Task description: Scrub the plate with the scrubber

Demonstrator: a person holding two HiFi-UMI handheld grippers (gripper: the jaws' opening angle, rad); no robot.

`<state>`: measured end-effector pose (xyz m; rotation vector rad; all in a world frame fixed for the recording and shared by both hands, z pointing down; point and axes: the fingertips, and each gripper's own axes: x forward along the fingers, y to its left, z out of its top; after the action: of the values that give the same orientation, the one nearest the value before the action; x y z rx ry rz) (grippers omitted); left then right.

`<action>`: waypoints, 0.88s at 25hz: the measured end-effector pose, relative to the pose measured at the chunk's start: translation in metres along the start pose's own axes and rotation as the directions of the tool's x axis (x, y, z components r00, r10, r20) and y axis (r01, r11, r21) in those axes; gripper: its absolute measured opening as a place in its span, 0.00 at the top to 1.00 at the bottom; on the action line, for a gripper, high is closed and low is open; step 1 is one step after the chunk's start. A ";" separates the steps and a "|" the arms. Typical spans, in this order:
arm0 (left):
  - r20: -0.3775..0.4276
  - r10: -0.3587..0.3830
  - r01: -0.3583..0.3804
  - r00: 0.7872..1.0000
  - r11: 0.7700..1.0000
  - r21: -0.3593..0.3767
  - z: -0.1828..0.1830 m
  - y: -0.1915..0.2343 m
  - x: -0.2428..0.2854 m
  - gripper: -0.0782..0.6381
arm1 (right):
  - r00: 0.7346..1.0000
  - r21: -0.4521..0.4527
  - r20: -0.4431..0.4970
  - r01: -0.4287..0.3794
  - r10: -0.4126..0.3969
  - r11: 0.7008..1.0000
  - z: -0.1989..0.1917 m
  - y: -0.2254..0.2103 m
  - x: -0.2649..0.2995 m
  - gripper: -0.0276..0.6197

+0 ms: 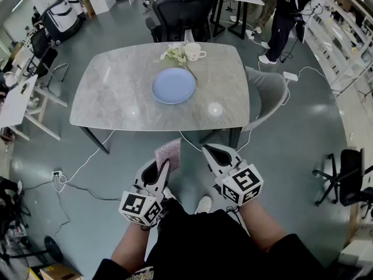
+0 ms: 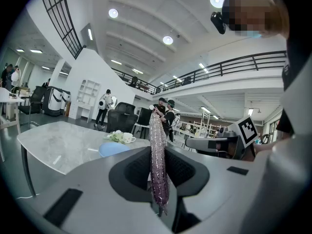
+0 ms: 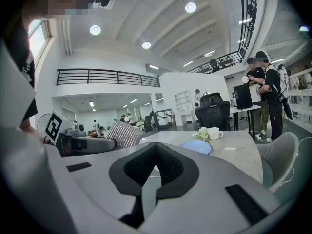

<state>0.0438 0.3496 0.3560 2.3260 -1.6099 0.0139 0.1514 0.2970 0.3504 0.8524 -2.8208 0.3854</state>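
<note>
Down at the bottom left of the head view, the left gripper (image 1: 165, 165) is clamped on the one scrubber (image 2: 157, 160), a sparkly pinkish-purple pad. Its own camera sees the pad edge-on, squeezed between the two black pads and standing straight up out of them. From above, the scrubber's long axis runs along the jaws, with the free end pointing forward at the table (image 1: 116, 92). It hangs over the floor, short of the table's near edge and well apart from the plate.

Count so far is two grippers and one scrubber. On the grey marble-look tabletop there's one round blue plate (image 1: 173, 86) lying flat around the middle. One small bunch of pale flowers (image 1: 173, 54) sits behind it, and one white cup (image 1: 193, 52) is just beside the flowers on the right.

Further right, the right gripper (image 1: 208, 151) is clenched shut with nothing between its pads, also aimed at the table. One black office chair (image 1: 183, 7) sits at the far end, and one grey chair (image 1: 268, 92) is tucked in on the table's right side.
</note>
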 end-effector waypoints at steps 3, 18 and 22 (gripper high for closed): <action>0.000 -0.002 0.002 1.000 1.000 0.002 0.000 0.003 0.002 0.78 | 1.000 0.008 0.004 -0.009 0.009 1.000 0.000 -0.001 0.004 0.94; -0.009 0.015 -0.015 1.000 1.000 -0.004 0.015 0.058 -0.008 0.78 | 1.000 0.047 0.002 -0.023 0.023 0.999 0.009 0.011 0.059 0.94; -0.014 0.016 -0.016 1.000 1.000 -0.017 0.020 0.093 -0.006 0.78 | 1.000 0.056 -0.012 -0.025 0.026 0.998 0.011 0.017 0.094 0.94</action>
<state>-0.0468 0.3206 0.3587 2.2954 -1.6154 0.0204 0.0633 0.2582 0.3587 0.8230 -2.8241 0.4739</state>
